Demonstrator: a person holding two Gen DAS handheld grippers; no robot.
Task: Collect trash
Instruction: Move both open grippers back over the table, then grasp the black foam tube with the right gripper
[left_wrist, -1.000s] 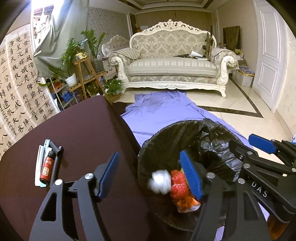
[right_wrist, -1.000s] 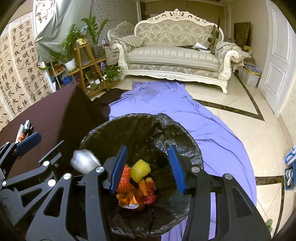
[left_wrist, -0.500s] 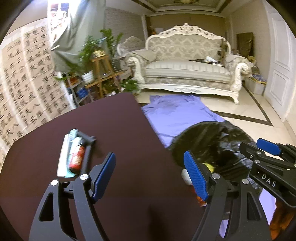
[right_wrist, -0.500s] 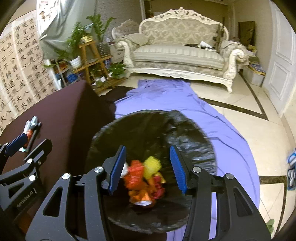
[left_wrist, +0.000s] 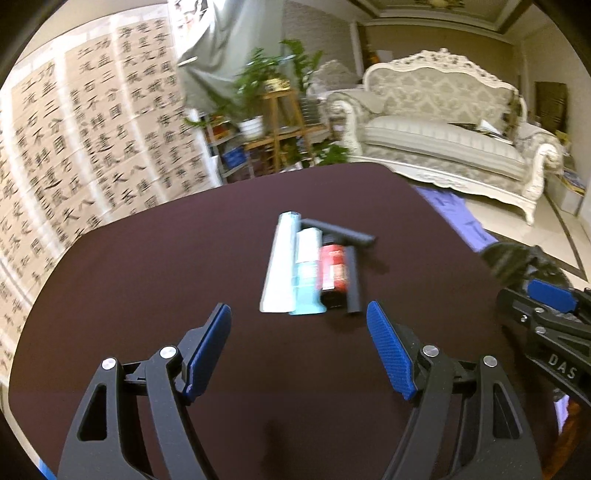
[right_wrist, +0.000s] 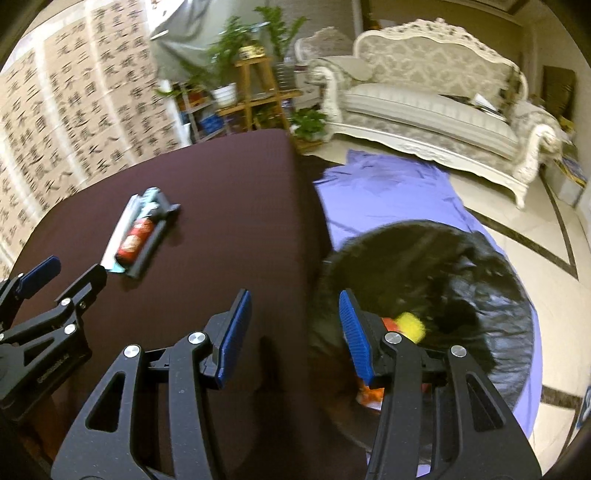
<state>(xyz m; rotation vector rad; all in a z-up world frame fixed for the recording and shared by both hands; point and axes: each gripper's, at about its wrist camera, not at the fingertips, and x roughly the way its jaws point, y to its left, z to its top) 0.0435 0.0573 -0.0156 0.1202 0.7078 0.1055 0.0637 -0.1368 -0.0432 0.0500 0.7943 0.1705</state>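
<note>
A row of items lies on the dark maroon table (left_wrist: 147, 266): a white tube (left_wrist: 280, 266), a teal tube (left_wrist: 306, 273), a red bottle (left_wrist: 334, 269) and black sticks (left_wrist: 352, 277). My left gripper (left_wrist: 299, 325) hovers just short of them, open and empty. My right gripper (right_wrist: 294, 314) is open with nothing between its fingers, above the table's right edge. Beside it on the floor stands the bin with a black bag (right_wrist: 461, 280), holding yellow trash (right_wrist: 410, 325) and orange trash (right_wrist: 369, 397). The same row of items (right_wrist: 136, 232) shows in the right wrist view, behind the left gripper (right_wrist: 66, 275).
A purple cloth (right_wrist: 388, 192) covers the floor under the bin. Beyond it stand a cream sofa (right_wrist: 424, 103) and a wooden plant stand (right_wrist: 258, 92). Calligraphy sheets (left_wrist: 74, 147) cover the left wall. The table's far corner (right_wrist: 284, 140) is close to the plants.
Both grippers swung left, away from over the bin toward the table. The row of items now lies straight ahead of the left gripper, and the bin has slid to the right.
</note>
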